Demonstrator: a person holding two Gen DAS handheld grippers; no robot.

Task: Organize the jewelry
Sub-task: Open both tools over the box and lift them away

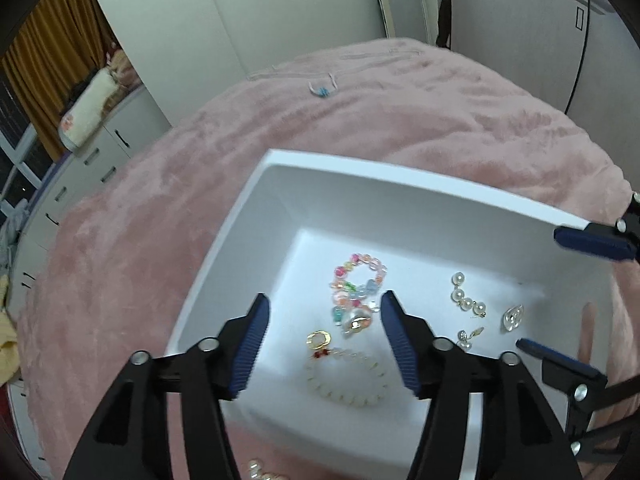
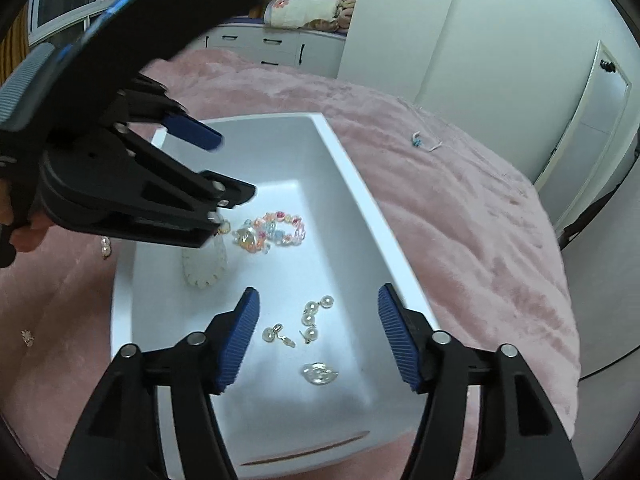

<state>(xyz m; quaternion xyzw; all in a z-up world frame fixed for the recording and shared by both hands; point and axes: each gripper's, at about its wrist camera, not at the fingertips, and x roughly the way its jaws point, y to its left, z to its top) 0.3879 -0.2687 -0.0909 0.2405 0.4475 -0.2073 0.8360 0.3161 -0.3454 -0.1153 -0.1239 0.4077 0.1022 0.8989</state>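
Observation:
A white box (image 1: 340, 170) (image 2: 348, 160) sits on the pink blanket. Inside lie a colourful bead bracelet (image 1: 354, 286) (image 2: 280, 230), a white bead bracelet (image 1: 346, 380) (image 2: 204, 268) with a gold ring charm (image 1: 319, 339), pearl earrings (image 1: 466, 296) (image 2: 314, 316), a small stud (image 1: 468, 336) (image 2: 276, 334) and a clear brooch (image 1: 513, 316) (image 2: 319, 373). My left gripper (image 1: 324, 314) (image 2: 224, 168) is open and empty above the bracelets. My right gripper (image 2: 318, 306) (image 1: 556, 288) is open and empty above the earrings.
A thin chain with a blue pendant (image 1: 322, 89) (image 2: 418, 141) lies on the blanket beyond the box. Pearl pieces (image 2: 105, 246) (image 1: 260, 470) and a small sparkly item (image 2: 27, 337) lie on the blanket beside the box. White drawers (image 2: 276, 46) stand behind.

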